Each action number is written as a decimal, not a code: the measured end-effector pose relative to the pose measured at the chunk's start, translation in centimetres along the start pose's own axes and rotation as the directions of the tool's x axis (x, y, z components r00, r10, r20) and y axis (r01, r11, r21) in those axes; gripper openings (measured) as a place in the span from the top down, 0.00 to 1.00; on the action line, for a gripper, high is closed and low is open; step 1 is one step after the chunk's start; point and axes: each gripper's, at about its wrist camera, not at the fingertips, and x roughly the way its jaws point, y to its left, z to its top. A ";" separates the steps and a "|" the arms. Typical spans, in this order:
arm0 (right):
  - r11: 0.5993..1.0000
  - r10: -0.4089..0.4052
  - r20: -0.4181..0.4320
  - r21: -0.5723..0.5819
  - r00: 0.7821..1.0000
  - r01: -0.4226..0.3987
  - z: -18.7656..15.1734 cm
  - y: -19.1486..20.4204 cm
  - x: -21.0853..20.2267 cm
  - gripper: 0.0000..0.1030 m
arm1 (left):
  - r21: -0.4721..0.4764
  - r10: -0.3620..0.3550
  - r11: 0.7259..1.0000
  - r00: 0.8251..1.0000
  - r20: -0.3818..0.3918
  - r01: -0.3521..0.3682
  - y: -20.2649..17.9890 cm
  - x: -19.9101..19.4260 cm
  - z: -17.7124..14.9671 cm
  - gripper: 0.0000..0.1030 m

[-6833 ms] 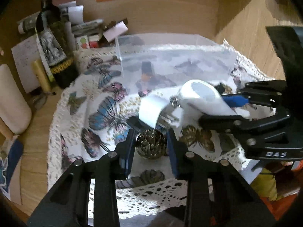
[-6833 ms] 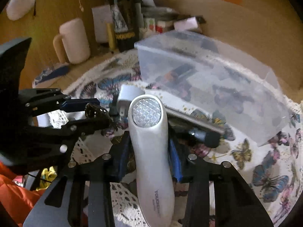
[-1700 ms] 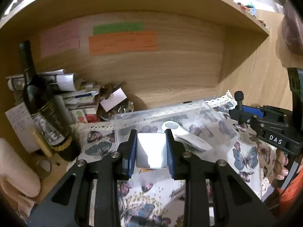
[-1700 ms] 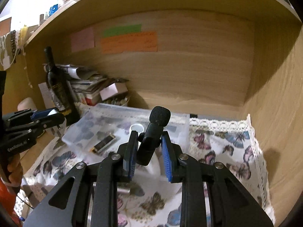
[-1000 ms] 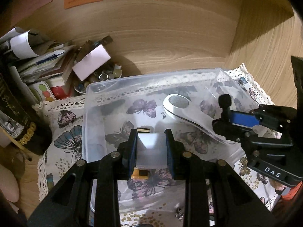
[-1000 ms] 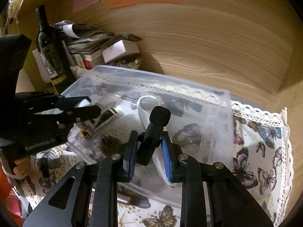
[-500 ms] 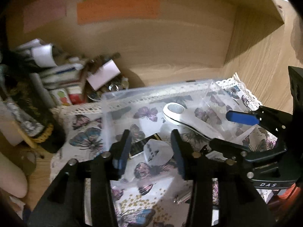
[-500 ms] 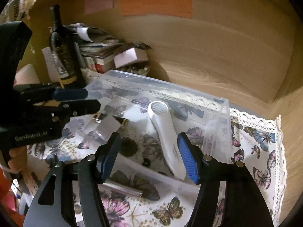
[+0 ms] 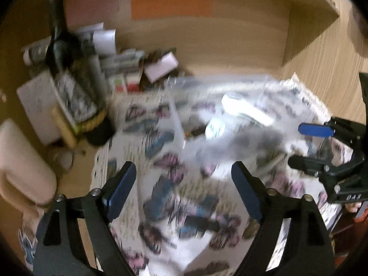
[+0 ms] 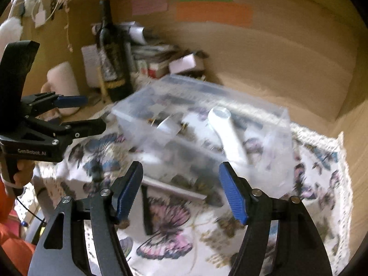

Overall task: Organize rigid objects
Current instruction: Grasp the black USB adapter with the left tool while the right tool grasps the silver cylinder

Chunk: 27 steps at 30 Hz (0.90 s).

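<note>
A clear plastic bin (image 10: 273, 128) stands on the butterfly cloth (image 10: 165, 216). Inside lie a white handheld device (image 10: 226, 133), a small silvery block (image 10: 168, 125) and other small items. The bin also shows, blurred, in the left wrist view (image 9: 177, 124), with the white device (image 9: 246, 110) inside. My left gripper (image 9: 184, 184) is open and empty, in front of the bin. My right gripper (image 10: 180, 189) is open and empty, in front of the bin's near wall. A silver pen-like rod (image 10: 174, 189) and a black strip (image 10: 147, 211) lie on the cloth between the right gripper's fingers.
A dark wine bottle (image 10: 112, 57), a pale mug (image 10: 63, 85) and stacked papers and boxes (image 10: 161, 62) crowd the back left. Wooden walls close the back and right. Each gripper shows in the other's view: left gripper (image 10: 73, 115), right gripper (image 9: 317, 147).
Both grippers have opened wider and drawn back from the bin. The silvery block and the small microphone, let go just before, stay in the bin. Both views are motion-blurred.
</note>
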 end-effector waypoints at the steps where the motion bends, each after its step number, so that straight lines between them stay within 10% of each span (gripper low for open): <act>1: 1.000 0.004 -0.021 -0.001 1.000 -0.004 -0.3 0.2 0.6 0.36 | -0.002 0.002 1.000 1.000 -0.021 -0.002 0.1 0.2 -0.7 0.17; 10: 0.998 0.033 -0.155 -0.054 0.987 -0.042 -0.1 1.3 5.0 0.37 | -0.006 -0.009 1.000 0.992 -0.124 0.009 -0.3 1.1 -4.9 0.17; 17: 0.996 0.007 -0.198 -0.084 0.980 -0.025 -0.8 1.8 6.6 0.72 | 0.018 -0.026 0.999 0.987 -0.160 0.029 -1.2 2.3 -5.5 0.19; 24: 0.997 0.050 -0.177 -0.056 0.983 -0.060 -1.9 2.4 5.6 0.86 | -0.004 -0.050 0.999 0.988 -0.143 0.050 -0.8 2.6 -5.4 0.57; 27: 0.997 0.043 -0.159 -0.055 0.986 -0.052 -2.4 3.0 5.1 0.86 | -0.029 -0.065 0.998 0.988 -0.140 0.061 -0.4 2.4 -5.4 0.57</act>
